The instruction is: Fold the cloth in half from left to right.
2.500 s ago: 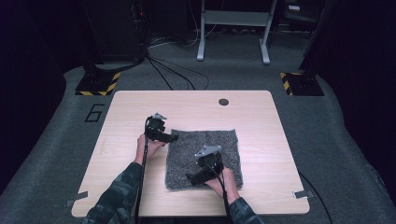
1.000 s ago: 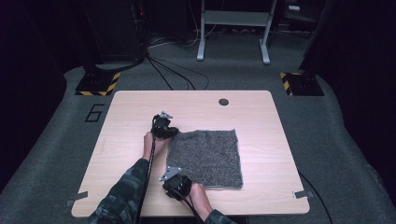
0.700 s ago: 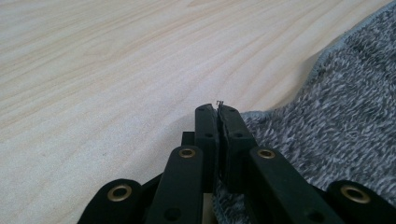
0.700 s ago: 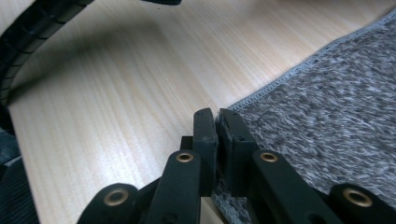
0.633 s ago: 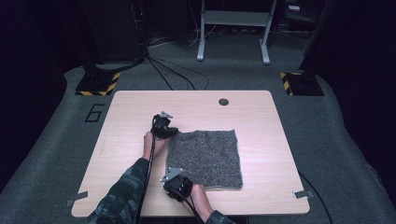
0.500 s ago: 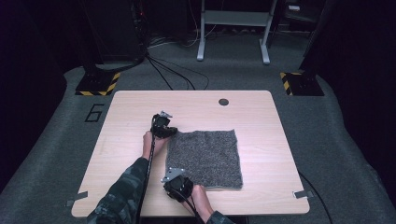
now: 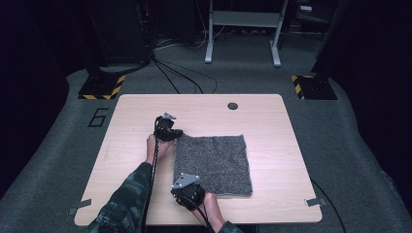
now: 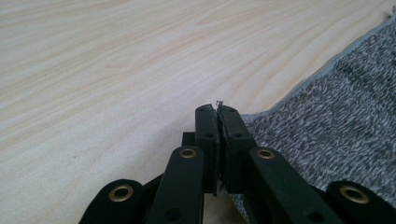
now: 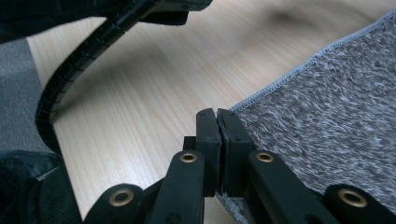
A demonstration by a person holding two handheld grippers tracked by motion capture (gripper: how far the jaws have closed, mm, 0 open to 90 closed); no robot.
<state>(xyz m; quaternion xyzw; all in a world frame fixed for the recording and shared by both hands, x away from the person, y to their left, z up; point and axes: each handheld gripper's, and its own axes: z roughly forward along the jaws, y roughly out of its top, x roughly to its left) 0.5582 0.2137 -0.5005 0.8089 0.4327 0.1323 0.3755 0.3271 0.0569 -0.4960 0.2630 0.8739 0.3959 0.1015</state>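
A grey fuzzy cloth (image 7: 214, 162) lies flat on the light wooden table (image 7: 272, 121). My left gripper (image 7: 176, 135) sits at the cloth's far left corner, held by a hand with a camouflage sleeve. In the left gripper view the left gripper (image 8: 218, 108) has its jaws pressed together, with the cloth (image 8: 336, 116) running under them and fibres poking out at the tip. At the near left corner my right gripper (image 7: 179, 190) rests low on the table. The right gripper (image 9: 217, 112) is likewise shut, the stitched hem of the cloth (image 9: 327, 116) caught between its jaws.
A small dark round disc (image 7: 232, 105) sits near the table's far edge. The left gripper's ribbed cable (image 9: 70, 79) arcs close over the table beside the right gripper. On the floor beyond stand striped-base posts (image 7: 102, 90), loose cables and a metal frame (image 7: 243, 29).
The right gripper has moved from the cloth's middle back to its near left corner. The left gripper shifted slightly right at the far left corner. Over the last second both held still.
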